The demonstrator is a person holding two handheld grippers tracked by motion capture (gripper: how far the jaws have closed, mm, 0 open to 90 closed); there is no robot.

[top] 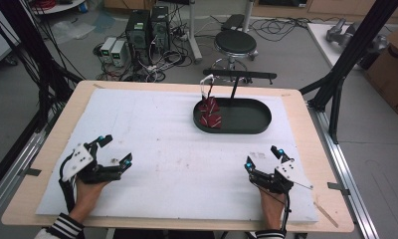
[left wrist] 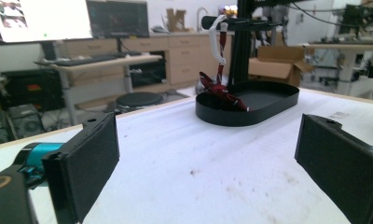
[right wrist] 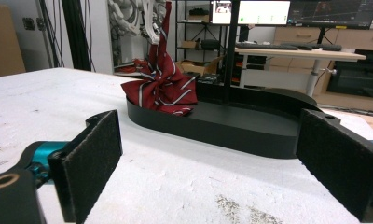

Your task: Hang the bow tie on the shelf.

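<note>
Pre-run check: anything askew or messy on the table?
The red striped tie hangs from the stand's bar and slumps crumpled into the black tray's left end. Smudges mark the white mat. Both grippers rest open.

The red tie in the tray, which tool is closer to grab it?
Probably the right tool. The tie lies at the left end of the tray, right of the table's middle, so the left tool has farther to reach. Both are open.

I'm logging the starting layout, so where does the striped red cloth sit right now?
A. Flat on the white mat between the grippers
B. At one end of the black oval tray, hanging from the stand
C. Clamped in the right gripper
B: the striped red cloth hangs from the stand and bunches in the left end of the black oval tray, far from both open grippers.
</note>
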